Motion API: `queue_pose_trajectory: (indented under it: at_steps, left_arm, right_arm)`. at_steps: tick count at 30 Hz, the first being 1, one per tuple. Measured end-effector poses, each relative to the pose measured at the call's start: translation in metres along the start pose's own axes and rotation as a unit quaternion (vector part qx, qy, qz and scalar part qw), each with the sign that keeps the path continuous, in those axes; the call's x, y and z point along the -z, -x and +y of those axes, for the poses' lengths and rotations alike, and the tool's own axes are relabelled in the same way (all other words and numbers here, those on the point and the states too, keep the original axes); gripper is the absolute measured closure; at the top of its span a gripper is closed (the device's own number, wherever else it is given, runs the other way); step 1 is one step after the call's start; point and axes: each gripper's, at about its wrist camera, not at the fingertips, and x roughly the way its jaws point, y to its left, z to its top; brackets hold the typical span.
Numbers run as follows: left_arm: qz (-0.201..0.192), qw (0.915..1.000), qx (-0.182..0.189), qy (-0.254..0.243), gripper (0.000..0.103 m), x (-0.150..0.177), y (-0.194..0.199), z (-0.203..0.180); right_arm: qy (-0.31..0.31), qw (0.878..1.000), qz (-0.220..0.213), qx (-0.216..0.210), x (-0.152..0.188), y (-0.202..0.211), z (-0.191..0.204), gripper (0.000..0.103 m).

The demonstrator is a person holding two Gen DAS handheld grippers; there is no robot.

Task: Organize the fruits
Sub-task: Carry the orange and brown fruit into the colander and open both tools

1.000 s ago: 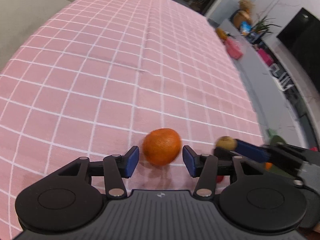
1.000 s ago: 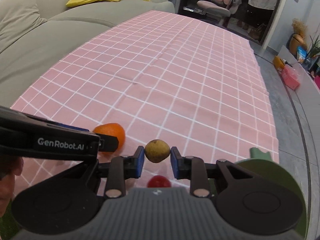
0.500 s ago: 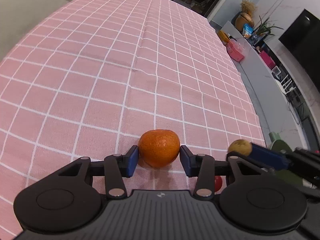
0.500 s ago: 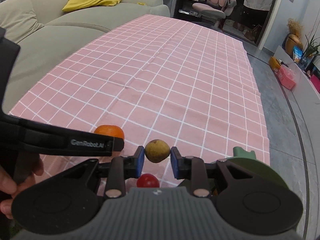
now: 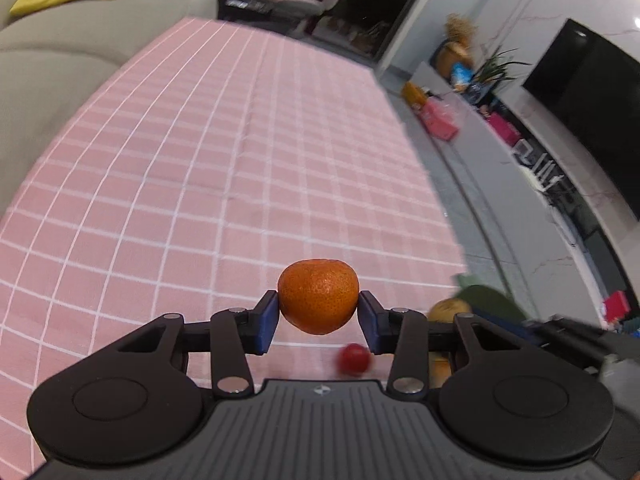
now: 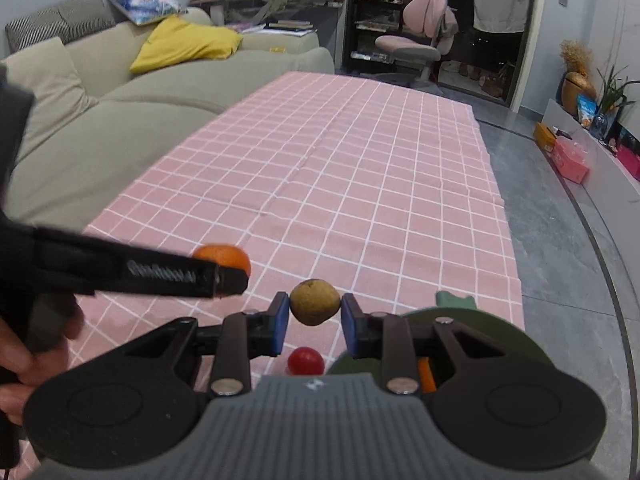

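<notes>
Left gripper (image 5: 319, 318) jaws grasp a tangerine (image 5: 318, 296); right gripper (image 6: 313, 322) jaws grasp a brown fruit (image 6: 315, 301) beside a green plate (image 6: 500, 330).

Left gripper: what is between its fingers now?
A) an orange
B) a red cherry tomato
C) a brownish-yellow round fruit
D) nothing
A: the left gripper has its blue pads pressed on both sides of the orange, held clear of the pink cloth.

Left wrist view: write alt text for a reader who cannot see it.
The left gripper clamps an orange mandarin between its blue pads above a pink checked cloth. A small red fruit lies on the cloth below; the right gripper's brownish fruit shows at right.
</notes>
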Motion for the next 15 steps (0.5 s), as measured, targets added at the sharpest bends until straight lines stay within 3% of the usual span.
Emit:
queue_pose_trajectory:
  at_steps: [9, 15]
  left_arm:
    - [0.004, 0.9975, 0.053, -0.046, 0.055, 0.007, 0.028, -0.06]
    - [0.047, 0.9909, 0.081, -0.096, 0.055, 0.019, 0.019, -0.104]
  right_arm:
    - [-0.01, 0.999, -0.015, 0.03, 0.03, 0.049, -0.026, 0.079]
    - [-0.031, 0.998, -0.012, 0.06, 0.055, 0.069, -0.049, 0.079]
